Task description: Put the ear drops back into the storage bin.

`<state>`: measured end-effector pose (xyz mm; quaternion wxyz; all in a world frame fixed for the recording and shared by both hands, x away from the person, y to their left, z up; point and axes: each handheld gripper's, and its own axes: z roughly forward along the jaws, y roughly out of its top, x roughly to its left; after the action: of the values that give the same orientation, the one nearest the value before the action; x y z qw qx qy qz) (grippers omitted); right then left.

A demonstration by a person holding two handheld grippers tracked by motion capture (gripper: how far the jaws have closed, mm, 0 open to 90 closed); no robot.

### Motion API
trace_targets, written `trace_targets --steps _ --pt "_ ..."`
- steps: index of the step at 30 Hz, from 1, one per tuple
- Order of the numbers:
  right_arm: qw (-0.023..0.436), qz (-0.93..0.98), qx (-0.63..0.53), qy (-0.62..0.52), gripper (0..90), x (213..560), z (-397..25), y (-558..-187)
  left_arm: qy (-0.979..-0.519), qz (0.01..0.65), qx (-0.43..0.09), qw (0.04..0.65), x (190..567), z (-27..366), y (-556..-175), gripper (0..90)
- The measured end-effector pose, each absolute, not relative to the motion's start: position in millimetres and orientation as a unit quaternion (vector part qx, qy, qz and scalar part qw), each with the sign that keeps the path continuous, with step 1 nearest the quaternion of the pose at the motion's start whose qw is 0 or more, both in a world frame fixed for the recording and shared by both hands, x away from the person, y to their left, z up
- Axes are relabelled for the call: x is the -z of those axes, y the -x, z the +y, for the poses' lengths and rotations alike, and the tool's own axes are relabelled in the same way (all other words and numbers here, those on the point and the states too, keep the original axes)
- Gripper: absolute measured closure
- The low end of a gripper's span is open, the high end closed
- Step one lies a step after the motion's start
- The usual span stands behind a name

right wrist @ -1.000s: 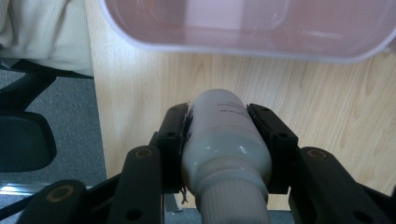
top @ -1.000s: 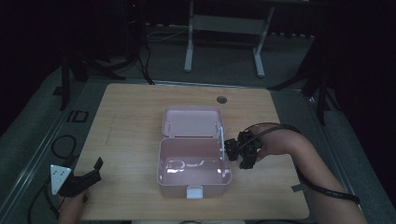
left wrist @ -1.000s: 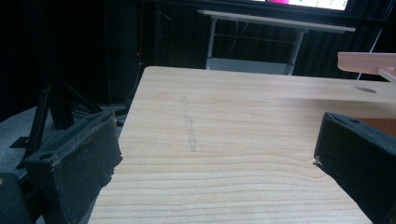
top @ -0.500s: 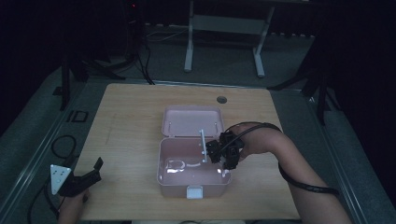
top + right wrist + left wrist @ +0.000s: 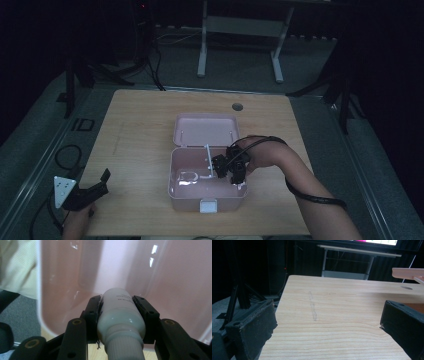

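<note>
An open pink box [image 5: 173, 172] stands mid-table, its lid [image 5: 205, 130] laid back behind it. My right gripper [image 5: 226, 167] reaches into the box from the right, shut on a white tube [image 5: 208, 159]. In the right gripper view the jaws of that gripper [image 5: 121, 302] clamp the tube [image 5: 120, 315] by its body, ribbed cap toward the camera, with the pink box wall [image 5: 175, 290] right behind it. My left gripper [image 5: 97, 184] rests open at the table's front left corner, and the left gripper [image 5: 327, 312] has only bare wood between its jaws.
Some clear, shiny items [image 5: 189, 176] lie in the box's left half. The wooden table [image 5: 140, 130] has a round cable hole [image 5: 237, 106] at the back. A white latch [image 5: 208, 205] sits on the box front. The box lid's edge [image 5: 409, 272] shows far right in the left gripper view.
My right gripper has moved left from beside the box's right wall into the box, with the white tube coming into sight in it. The left gripper has stayed put.
</note>
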<state>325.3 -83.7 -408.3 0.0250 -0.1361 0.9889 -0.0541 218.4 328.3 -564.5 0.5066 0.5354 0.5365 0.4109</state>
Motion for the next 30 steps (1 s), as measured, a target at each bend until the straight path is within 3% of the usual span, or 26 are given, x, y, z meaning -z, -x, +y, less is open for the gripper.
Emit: trace_targets --steps 30 --pt "-0.013 0.984 0.103 0.145 59.4 476 -73 -330 -0.538 0.536 -0.41 0.505 564 328 -219 0.5"
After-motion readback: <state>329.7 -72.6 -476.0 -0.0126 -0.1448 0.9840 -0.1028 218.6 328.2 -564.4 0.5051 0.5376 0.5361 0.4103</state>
